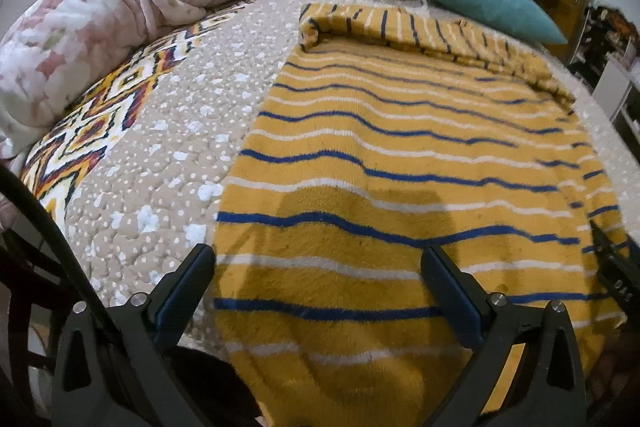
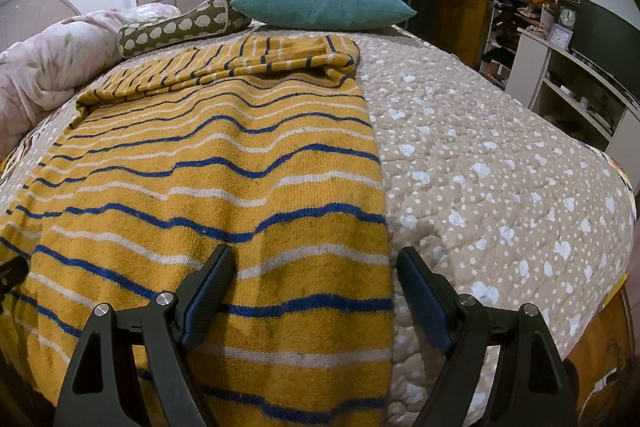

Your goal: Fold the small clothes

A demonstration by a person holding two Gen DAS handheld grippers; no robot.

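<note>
Legible text: none. Clock [image 2: 567,15] on the shelf unit [image 2: 560,67]: dial visible, numerals too small to read. Striped garment [image 2: 224,163]: no label showing.

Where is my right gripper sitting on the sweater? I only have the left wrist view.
Observer: The right gripper is open and straddles the sweater's right edge, with one finger over the knit and the other over the quilt.
Operator: Is the far right corner lying flat?
Observer: No. The folded sleeve ends in a thick bunched roll at that corner.
Operator: What's past it?
Observer: A teal pillow lies just beyond the sleeve.
</note>
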